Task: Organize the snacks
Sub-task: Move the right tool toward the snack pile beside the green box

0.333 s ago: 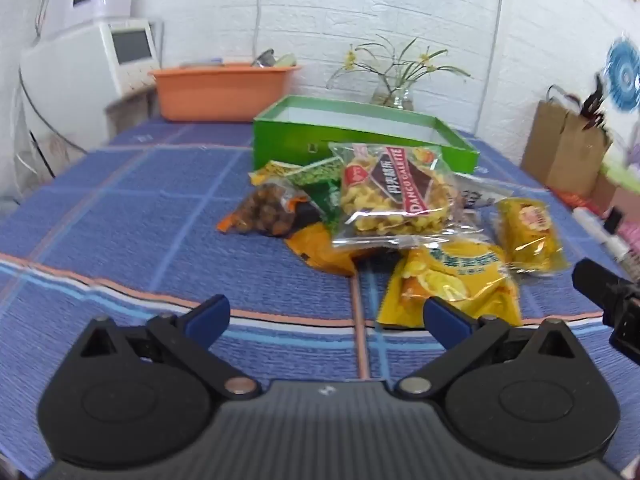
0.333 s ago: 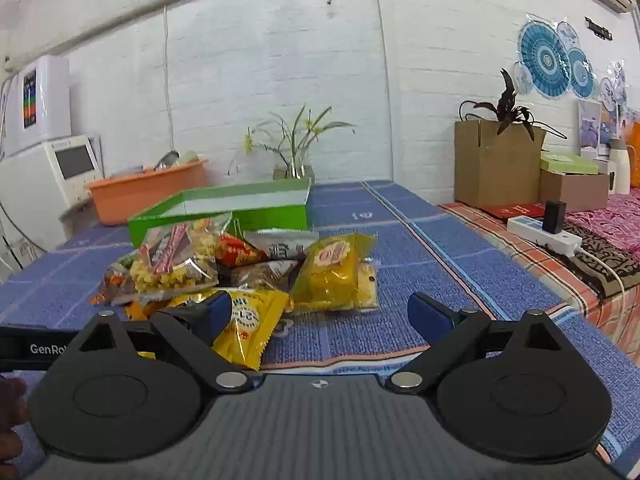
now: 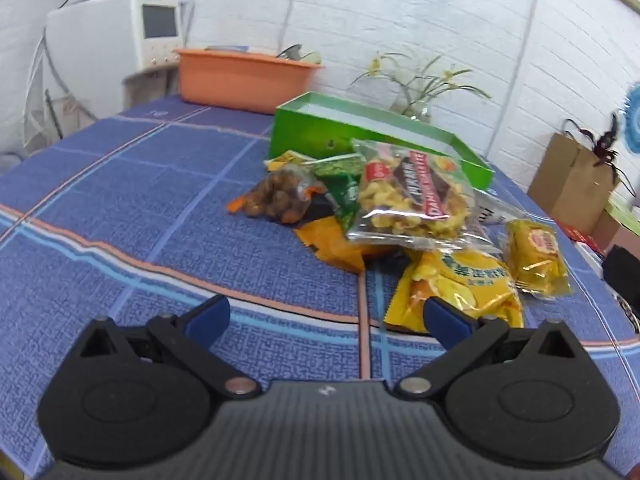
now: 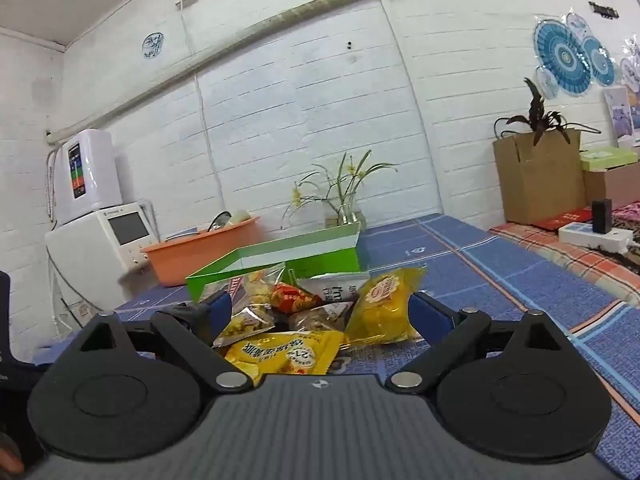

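A pile of snack bags lies on the blue checked tablecloth in front of an open green box. On top is a clear bag of yellow snacks with a red label; a bag of brown nuts lies left of it, and a large yellow bag and a small yellow packet lie nearer. My left gripper is open, low over the cloth short of the pile. My right gripper is open, with the small yellow packet and other bags seen between its fingers, untouched.
An orange basin and a white appliance stand at the table's far left. A vase of flowers stands behind the box. A cardboard box with a plant and a power strip are on the right.
The right gripper has moved in toward the pile and swung left, so the bags now sit between its fingers. The left gripper's view has tilted and closed in slightly on the pile.
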